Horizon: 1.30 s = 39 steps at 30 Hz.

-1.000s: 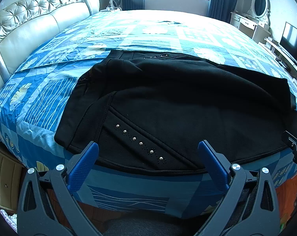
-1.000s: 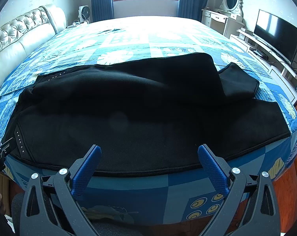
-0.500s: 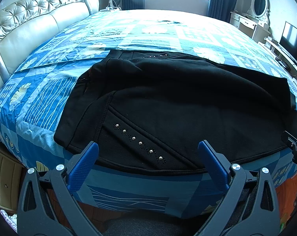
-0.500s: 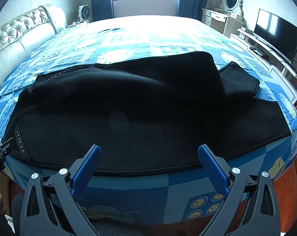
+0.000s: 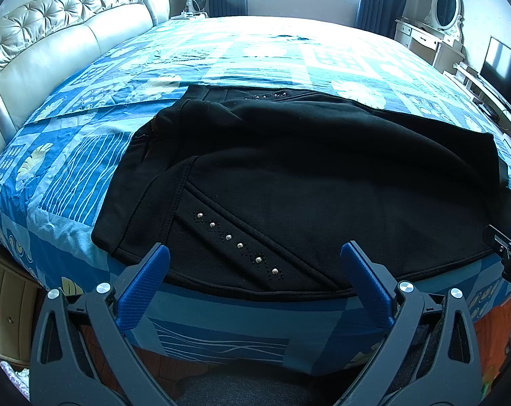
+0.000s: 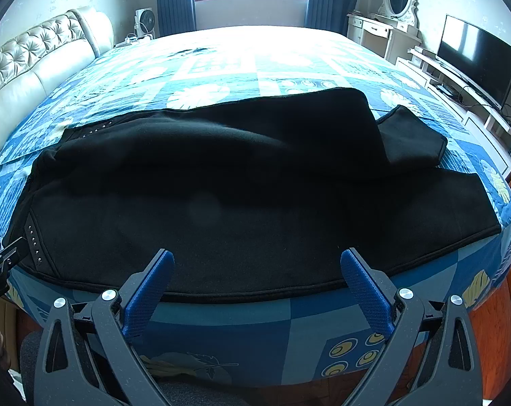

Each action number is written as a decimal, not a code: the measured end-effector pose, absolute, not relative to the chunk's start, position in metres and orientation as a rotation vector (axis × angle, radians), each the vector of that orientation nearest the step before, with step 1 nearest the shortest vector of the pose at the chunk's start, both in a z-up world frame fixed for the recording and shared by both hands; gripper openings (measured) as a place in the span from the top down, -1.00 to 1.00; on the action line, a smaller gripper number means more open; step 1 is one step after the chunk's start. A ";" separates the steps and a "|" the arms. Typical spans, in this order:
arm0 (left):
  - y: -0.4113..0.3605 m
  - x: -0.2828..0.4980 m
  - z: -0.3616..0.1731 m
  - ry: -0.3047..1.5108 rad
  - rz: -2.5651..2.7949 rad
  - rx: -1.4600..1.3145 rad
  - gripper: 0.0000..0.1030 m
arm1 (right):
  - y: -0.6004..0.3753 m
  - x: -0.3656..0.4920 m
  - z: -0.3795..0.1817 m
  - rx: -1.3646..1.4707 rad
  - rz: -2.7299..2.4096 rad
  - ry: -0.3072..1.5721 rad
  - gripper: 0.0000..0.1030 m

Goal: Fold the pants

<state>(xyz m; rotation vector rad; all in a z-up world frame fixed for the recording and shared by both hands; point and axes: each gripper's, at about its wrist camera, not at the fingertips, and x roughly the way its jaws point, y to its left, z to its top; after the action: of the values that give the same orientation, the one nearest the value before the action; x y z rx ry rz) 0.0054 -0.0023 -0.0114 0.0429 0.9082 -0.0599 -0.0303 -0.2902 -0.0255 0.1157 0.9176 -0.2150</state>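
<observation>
On the blue patterned bedspread (image 5: pixel 86 169) black pants (image 5: pixel 289 176) lie, seemingly folded; both tools (image 5: pixel 255 260) (image 6: pixel 257 262) gape empty

No text reads clearly — only cut-off, blurred letters on each gripper's edge.

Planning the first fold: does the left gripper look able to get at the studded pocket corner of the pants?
Probably yes. The left gripper hangs open just short of the pants, whose stud row lies between its jaws with nothing in the way.
</observation>
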 end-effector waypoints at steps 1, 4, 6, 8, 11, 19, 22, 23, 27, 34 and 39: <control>-0.003 0.005 -0.011 0.908 -0.060 0.041 -0.96 | -0.290 -0.031 -0.026 0.116 -0.215 0.917 -0.91; -0.004 0.005 -0.012 0.908 -0.061 0.043 -0.96 | -0.290 -0.030 -0.026 0.115 -0.214 0.919 -0.91; -0.004 0.005 -0.012 0.908 -0.062 0.042 -0.96 | -0.290 -0.031 -0.026 0.119 -0.213 0.920 -0.91; -0.004 0.005 -0.012 0.909 -0.062 0.039 -0.96 | -0.291 -0.031 -0.026 0.124 -0.210 0.919 -0.91; -0.005 0.004 -0.012 0.911 -0.066 0.034 -0.96 | -0.291 -0.031 -0.026 0.128 -0.208 0.923 -0.91; -0.002 0.006 -0.010 0.916 -0.085 0.020 -0.96 | -0.292 -0.030 -0.027 0.150 -0.191 0.931 -0.91; 0.000 0.007 -0.009 0.923 -0.098 0.004 -0.96 | -0.291 -0.030 -0.025 0.157 -0.180 0.929 -0.91; 0.001 0.008 -0.008 0.923 -0.101 0.002 -0.96 | -0.291 -0.029 -0.025 0.157 -0.172 0.930 -0.91; 0.004 0.011 -0.004 0.927 -0.126 -0.009 -0.96 | -0.289 -0.027 -0.025 0.153 -0.138 0.931 -0.91; 0.021 0.035 0.008 0.916 -0.203 -0.029 -0.96 | -0.292 0.001 -0.021 0.231 0.078 0.957 -0.91; 0.054 0.098 0.022 0.907 -0.281 0.018 -0.96 | -0.306 0.068 0.006 0.264 0.283 0.919 -0.91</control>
<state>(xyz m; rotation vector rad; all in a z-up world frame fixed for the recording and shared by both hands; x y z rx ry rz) 0.0978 0.0543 0.0220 0.0182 0.9074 -0.2814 0.0677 -0.3057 0.0062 0.2637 0.9186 0.2830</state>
